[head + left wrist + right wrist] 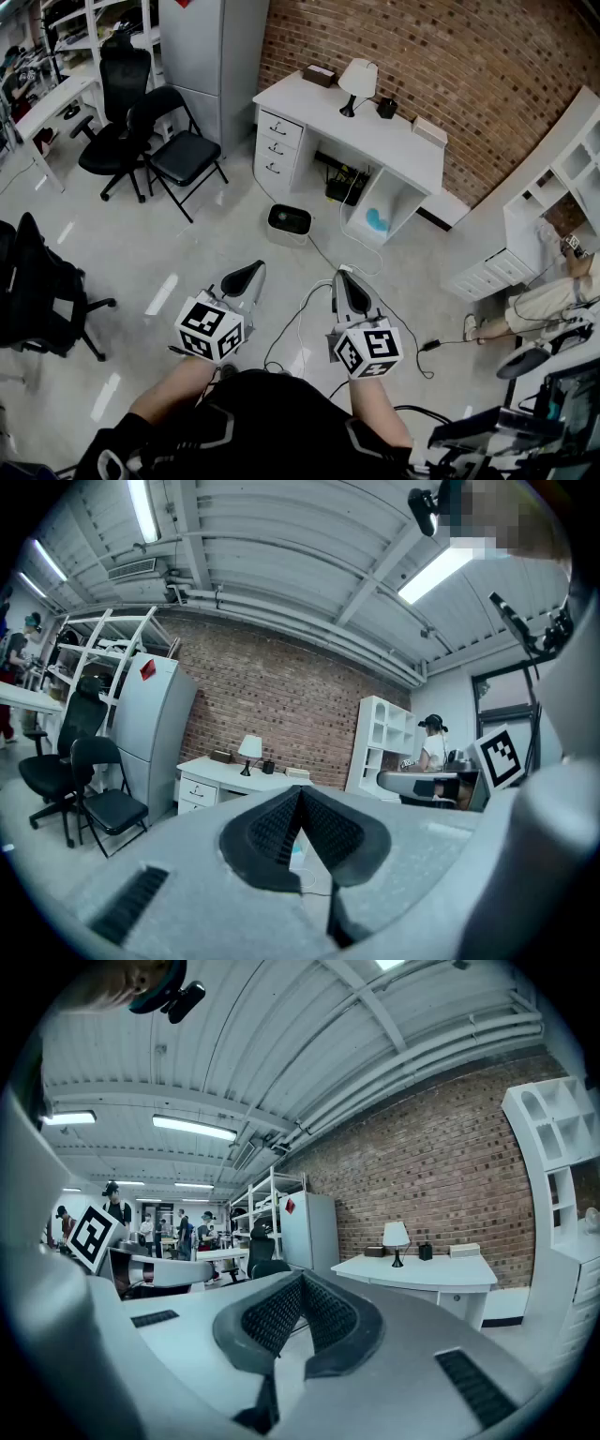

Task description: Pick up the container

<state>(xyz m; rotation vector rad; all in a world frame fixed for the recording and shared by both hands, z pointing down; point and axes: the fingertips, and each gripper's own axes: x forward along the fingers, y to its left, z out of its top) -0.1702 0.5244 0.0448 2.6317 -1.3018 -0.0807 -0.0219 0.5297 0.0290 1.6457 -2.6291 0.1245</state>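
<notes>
On the floor just in front of the white bench (pixel 375 141) sits the likely container (pixel 289 223), a small white bin with a dark top, well ahead of both grippers. Left gripper (pixel 251 271) and right gripper (pixel 347 277): fingers pressed together, nothing between them. Risks: going in without parting the fingers would just shove the bin, and the cable (pixel 323 251) trailing beside it could snag or lift along. No legible text. Marker cubes (pixel 210 328) show only square patterns, and the red sticker (pixel 147 669) on the grey cabinet (pixel 150 733) is unreadable.
</notes>
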